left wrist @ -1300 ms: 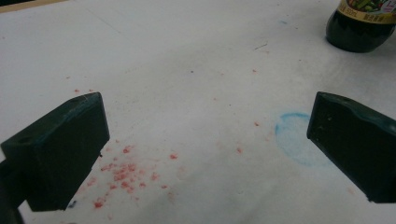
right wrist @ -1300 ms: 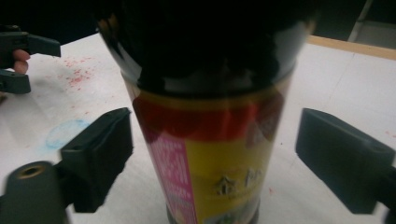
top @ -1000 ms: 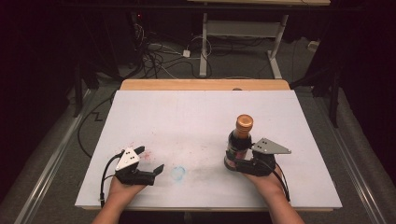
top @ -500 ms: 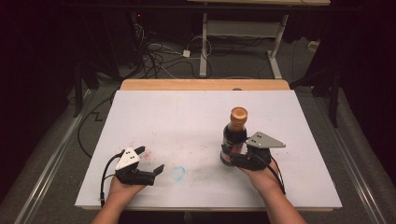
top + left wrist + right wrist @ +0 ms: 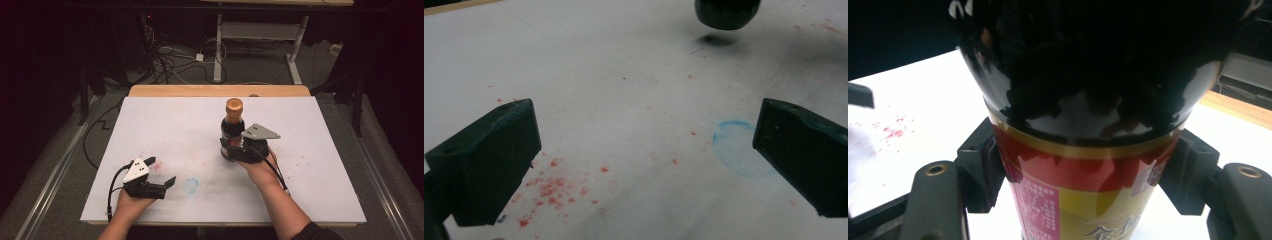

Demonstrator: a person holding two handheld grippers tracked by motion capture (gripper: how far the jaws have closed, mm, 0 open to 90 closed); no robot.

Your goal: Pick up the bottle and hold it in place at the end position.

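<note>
**Bottle carried off the surface in a low grip**

Slippage is the main risk: the right tool (image 5: 235, 149) is clamped on the lower body of the dark glass bottle (image 5: 233, 131), its pads pressing the red and gold label (image 5: 1083, 200), and the bottle looks lifted just clear near the middle of the surface (image 5: 150, 115). Glossy glass and a slick label could let it slide down or tip at the neck, since most of its height with the copper cap (image 5: 234, 105) stands above the grip. A quick swing would worsen that.

The left tool (image 5: 159, 176) rests at the near left, jaws apart, nothing between them.

The white surface bears red specks (image 5: 549, 187) and a faint blue ring (image 5: 736, 147). Beyond its far wooden edge the room is dark, with cables (image 5: 170, 55) on the floor and a white table frame (image 5: 260, 35).
</note>
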